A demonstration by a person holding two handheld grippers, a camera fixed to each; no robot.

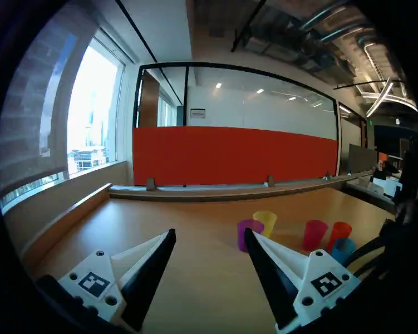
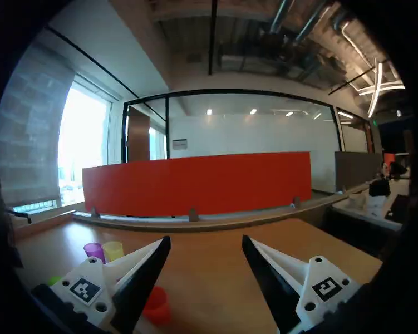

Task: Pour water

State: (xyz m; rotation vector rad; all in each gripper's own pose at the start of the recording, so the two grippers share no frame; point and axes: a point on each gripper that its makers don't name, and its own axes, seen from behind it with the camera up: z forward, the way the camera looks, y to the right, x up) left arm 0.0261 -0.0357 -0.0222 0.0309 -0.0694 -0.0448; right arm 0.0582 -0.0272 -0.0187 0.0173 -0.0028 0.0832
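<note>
Several coloured plastic cups stand on the wooden table. In the left gripper view a purple cup (image 1: pixel 247 234), a yellow cup (image 1: pixel 265 221), a pink cup (image 1: pixel 314 234), an orange-red cup (image 1: pixel 339 234) and a blue cup (image 1: pixel 343 250) sit ahead and to the right of my left gripper (image 1: pixel 209 239), which is open and holds nothing. In the right gripper view the purple cup (image 2: pixel 94 251) and yellow cup (image 2: pixel 113 250) show at the left, a red cup (image 2: pixel 156 305) lies low behind the left finger, and a green bit (image 2: pixel 54 280) peeks out. My right gripper (image 2: pixel 206 245) is open and empty.
The wooden table (image 1: pixel 209 211) runs to a raised ledge and an orange partition (image 1: pixel 236 155) at the back. A window (image 1: pixel 92 122) lines the left side. Dark gear (image 1: pixel 398 234) sits at the right edge in the left gripper view; desks stand beyond the table at the right (image 2: pixel 370 211).
</note>
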